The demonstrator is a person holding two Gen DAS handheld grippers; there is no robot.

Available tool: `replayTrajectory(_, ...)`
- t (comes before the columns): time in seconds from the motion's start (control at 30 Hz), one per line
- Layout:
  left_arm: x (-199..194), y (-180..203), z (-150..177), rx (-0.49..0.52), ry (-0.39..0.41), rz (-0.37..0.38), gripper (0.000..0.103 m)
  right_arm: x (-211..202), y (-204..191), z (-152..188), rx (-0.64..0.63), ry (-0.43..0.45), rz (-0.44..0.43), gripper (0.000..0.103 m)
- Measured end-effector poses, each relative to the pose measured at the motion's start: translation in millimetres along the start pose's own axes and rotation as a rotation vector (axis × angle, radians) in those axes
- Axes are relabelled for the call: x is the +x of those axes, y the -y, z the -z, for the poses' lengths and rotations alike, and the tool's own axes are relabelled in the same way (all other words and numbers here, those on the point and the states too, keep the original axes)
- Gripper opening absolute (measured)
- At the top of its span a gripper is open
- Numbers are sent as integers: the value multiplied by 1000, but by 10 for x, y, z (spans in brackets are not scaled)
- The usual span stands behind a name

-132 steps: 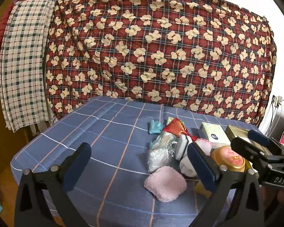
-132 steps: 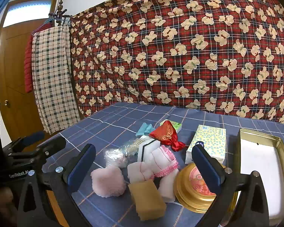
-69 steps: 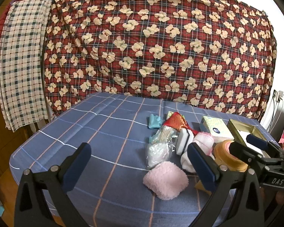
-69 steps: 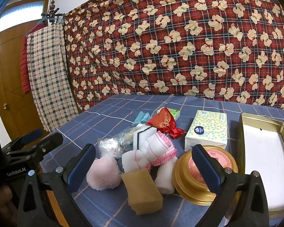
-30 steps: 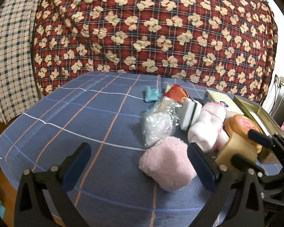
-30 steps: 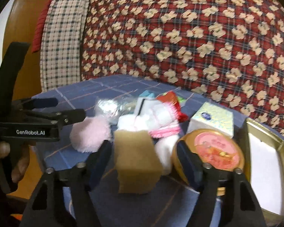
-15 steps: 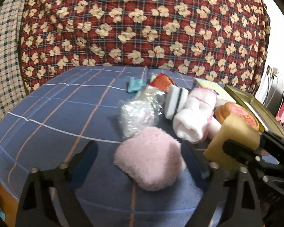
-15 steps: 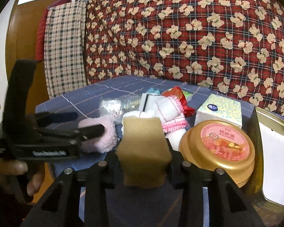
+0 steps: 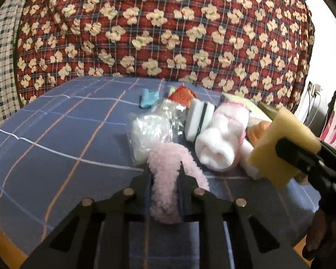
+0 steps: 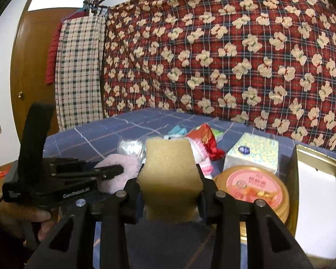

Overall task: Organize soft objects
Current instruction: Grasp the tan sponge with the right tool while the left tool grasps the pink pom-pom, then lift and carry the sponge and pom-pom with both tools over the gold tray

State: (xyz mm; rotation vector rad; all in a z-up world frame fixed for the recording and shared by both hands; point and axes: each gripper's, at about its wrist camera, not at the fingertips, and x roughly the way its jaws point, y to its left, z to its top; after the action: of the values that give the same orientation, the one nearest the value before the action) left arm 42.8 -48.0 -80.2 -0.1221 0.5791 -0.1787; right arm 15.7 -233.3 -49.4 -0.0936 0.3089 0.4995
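My left gripper (image 9: pixel 164 186) is shut on the pink fluffy puff (image 9: pixel 168 179), squeezing its middle just above the blue checked table (image 9: pixel 56 139). My right gripper (image 10: pixel 170 192) is shut on the tan sponge block (image 10: pixel 170 168) and holds it up off the table; the sponge also shows at the right of the left wrist view (image 9: pixel 282 148). The puff shows in the right wrist view (image 10: pixel 121 168), pinched by the left gripper (image 10: pixel 114 170). White rolled socks with pink trim (image 9: pixel 221 139), a clear plastic bag (image 9: pixel 154 130) and a white sponge (image 9: pixel 199 118) lie behind.
A round gold tin with a pink lid (image 10: pixel 255 188) sits right of the sponge. An open gold tin box (image 10: pixel 320 188) stands at the far right. A tissue pack (image 10: pixel 253 154), a red pouch (image 9: pixel 182 94) and a teal item (image 9: pixel 149 97) lie farther back. A red floral quilt hangs behind.
Both grippers moved in and closed: the left onto the pink puff, the right onto the tan sponge, which is now lifted off the table.
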Motion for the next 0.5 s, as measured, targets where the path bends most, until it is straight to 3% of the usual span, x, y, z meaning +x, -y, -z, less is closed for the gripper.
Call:
replayTrajectory(0.3, -191, -44, -186, -14, 157, -32, 16, 61, 189, -170, 29, 35, 25, 40)
replayTrajectory(0.43, -167, -9, -328, -14, 180, -30, 16, 74, 303, -259, 76, 44, 19, 40)
replayTrajectory(0.5, -139, 47, -395, -1, 185, -30, 16, 75, 286, -307, 37, 58, 50, 40)
